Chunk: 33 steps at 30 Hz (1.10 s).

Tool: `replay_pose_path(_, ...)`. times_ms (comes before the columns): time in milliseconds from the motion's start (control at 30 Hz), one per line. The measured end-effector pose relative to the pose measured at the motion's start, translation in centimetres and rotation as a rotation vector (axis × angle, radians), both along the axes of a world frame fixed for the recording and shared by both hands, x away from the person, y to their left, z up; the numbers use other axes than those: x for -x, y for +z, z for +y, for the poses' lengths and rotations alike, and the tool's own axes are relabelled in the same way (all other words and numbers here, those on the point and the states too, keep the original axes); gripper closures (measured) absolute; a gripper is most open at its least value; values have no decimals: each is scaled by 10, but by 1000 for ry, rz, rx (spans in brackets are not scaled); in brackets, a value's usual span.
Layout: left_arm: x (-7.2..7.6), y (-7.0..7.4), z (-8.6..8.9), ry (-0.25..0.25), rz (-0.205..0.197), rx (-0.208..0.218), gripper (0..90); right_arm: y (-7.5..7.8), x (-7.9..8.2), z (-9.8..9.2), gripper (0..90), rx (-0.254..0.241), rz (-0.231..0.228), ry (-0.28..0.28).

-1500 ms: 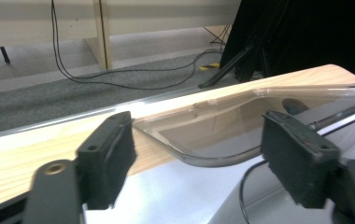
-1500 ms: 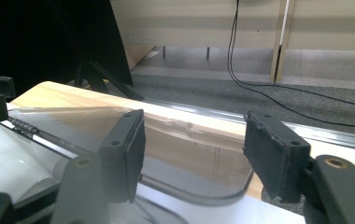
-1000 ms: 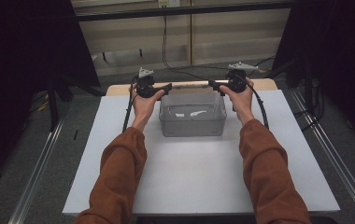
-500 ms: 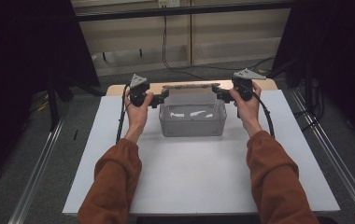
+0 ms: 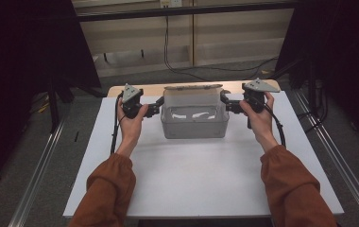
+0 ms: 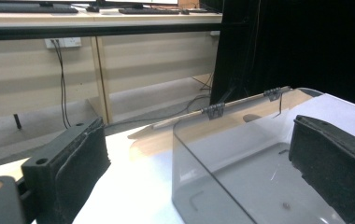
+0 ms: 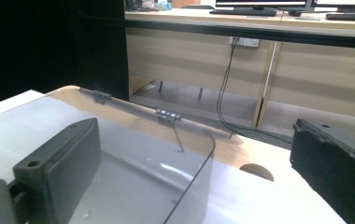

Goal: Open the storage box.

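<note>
**A:** High view first. The clear box (image 5: 194, 127) sits at the far middle of the white tabletop (image 5: 192, 184). Its lid (image 5: 192, 87) is swung open along the back rim. Our left gripper (image 5: 158, 102) is just beside the left wall and our right gripper (image 5: 225, 100) just beside the right wall. We hold nothing.

**B:** So we judge this as letting go after the lid. To do it well, we keep both sets of jaws wide and lift away evenly, so that neither side nudges the box.

**A:** Left gripper view. The jaws have just been opening and stand about as wide as they go. The box's near corner shows between them, but neither pad (image 6: 80, 154) presses on it. One jaw is over the tabletop and the other is on the box's side.

**B:** Then we shouldn't sweep sideways here, because the jaw on the box's side could catch the wall. We should back out along the jaws.

**A:** Right gripper view. It mirrors the other: the jaws have just been opening and are fully spread. The curved corner of the box is between them and the pads (image 7: 325, 163) are clear of it. The hinges (image 7: 166, 115) line the far rim.

**B:** We can't tell whether the lid rests steady. We should stay clear of the back rim and watch that the lid doesn't fall shut.
</note>
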<state>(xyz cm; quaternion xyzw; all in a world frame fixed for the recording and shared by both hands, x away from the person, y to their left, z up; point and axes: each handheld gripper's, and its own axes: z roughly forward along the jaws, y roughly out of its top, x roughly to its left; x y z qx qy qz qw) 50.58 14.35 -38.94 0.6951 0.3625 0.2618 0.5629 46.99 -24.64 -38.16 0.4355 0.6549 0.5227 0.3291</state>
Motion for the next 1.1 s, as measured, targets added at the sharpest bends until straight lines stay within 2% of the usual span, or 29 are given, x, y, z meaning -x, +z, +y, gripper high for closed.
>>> replay_pose_path(67, 5, -1, 1, -9, -9, -9, 45, -1, 7, 1, 1, 13, -12, -2)
replay_pose_path(133, 12, -3, 3, -24, -7, 12, 44, -3, 13, 1, 0, 25, -22, -7)
replay_pose_path(233, 22, -4, 5, -22, -12, 9, 45, -4, 20, -3, 0, 19, -30, -19)
replay_pose_path(333, 30, -4, 5, -25, -5, 32, 45, -5, 28, -5, 0, 17, -40, -30)
replay_pose_path(567, 42, -5, 8, -31, -17, 20, 45, -5, 44, -8, 1, 12, -69, -44)
replay_pose_path(667, 50, -8, 11, -21, -10, 29, 44, -6, 50, -8, 1, 8, -74, -46)
replay_pose_path(767, 57, -10, 15, -9, -27, 18, 44, -9, 56, -8, 1, 19, -87, -57)
replay_pose_path(833, 60, -12, 18, 0, -30, 26, 44, -12, 60, -8, 0, 4, -84, -60)
replay_pose_path(1033, 74, -18, 27, 10, -21, 48, 43, -21, 71, -7, 0, 18, -83, -64)
replay_pose_path(1100, 79, -20, 29, 5, -22, 46, 43, -23, 75, -7, 0, 1, -84, -63)
